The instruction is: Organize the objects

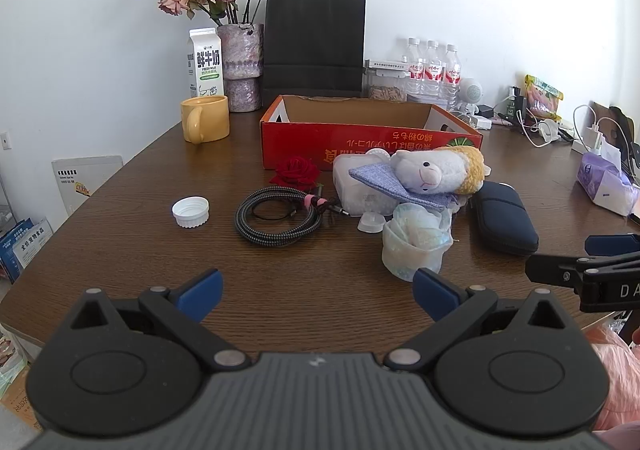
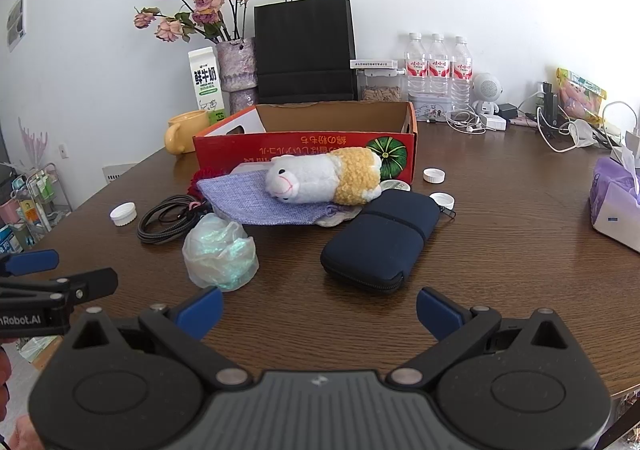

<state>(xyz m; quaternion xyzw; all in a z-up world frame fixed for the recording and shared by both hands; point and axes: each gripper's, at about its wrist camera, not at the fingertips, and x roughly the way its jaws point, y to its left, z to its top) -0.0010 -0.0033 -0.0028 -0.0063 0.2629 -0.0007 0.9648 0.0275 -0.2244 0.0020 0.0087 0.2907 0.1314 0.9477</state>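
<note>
- Objects to sort lie in a loose cluster on my brown wood-grain table [image 1: 320,290], just near of the red cardboard box [image 1: 360,134], whose long axis runs left to right with the open top up.
- Plush lamb [image 2: 320,180] – soft white fleece with a curly yellow body – lies on its side, long axis left to right, face toward the left and toward me.
- It rests on a flat lilac woven pouch [image 2: 248,202] that lies the same way.
- Navy zip case [image 2: 380,240], a rounded fabric oblong, sits right of the lamb; its long axis runs from near-left to far-right.
- Crumpled clear plastic bag [image 2: 220,250] is the nearest item, a soft glossy lump just near of the pouch.
- Braided black-and-grey cable [image 1: 280,214] is wound into a round coil left of the pile, beside a red velvet rose [image 1: 296,172].
- A ribbed white bottle cap [image 1: 191,211] lies alone farther left, open side up.
- My left gripper [image 1: 318,294] is spread wide with nothing between the blue pads, low over the near table edge.
- My right gripper [image 2: 320,312] is likewise wide apart and empty, facing the navy case.
- A yellow ceramic mug [image 1: 206,118] stands far left, by the box.
</note>
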